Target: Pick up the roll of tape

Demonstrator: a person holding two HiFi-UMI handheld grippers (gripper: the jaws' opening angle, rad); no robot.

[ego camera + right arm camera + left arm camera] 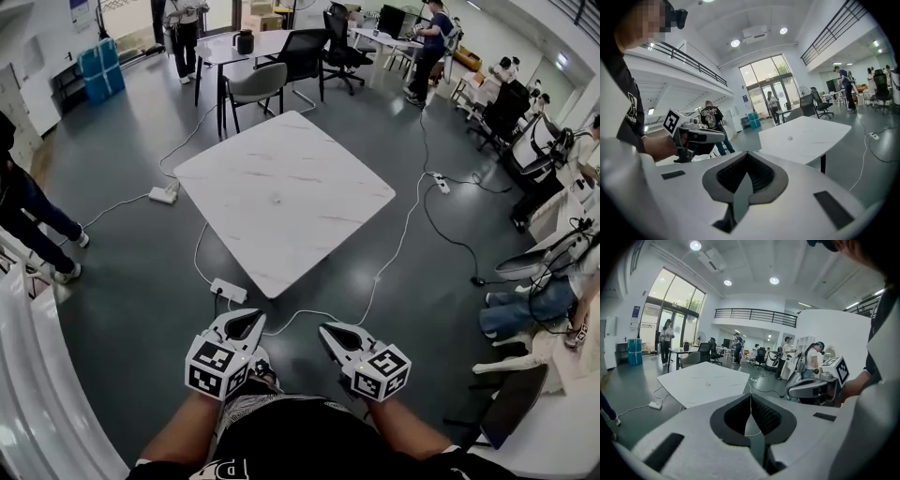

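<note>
The white marble table [281,202] stands ahead of me on the grey floor. Near its middle lies one small pale thing [275,198], too small to tell whether it is the roll of tape; it also shows in the left gripper view [708,384] and the right gripper view [790,138]. My left gripper [249,321] and right gripper [330,331] hang side by side over the floor, short of the table's near corner. Both point toward the table. On each, the jaws meet with nothing between them [750,395] [746,154].
Power strips [228,290] [162,195] and cables lie on the floor around the table. A grey chair [258,86] and a second table [234,47] stand behind it. A person [33,220] stands at left. Others sit at desks on the right [525,300].
</note>
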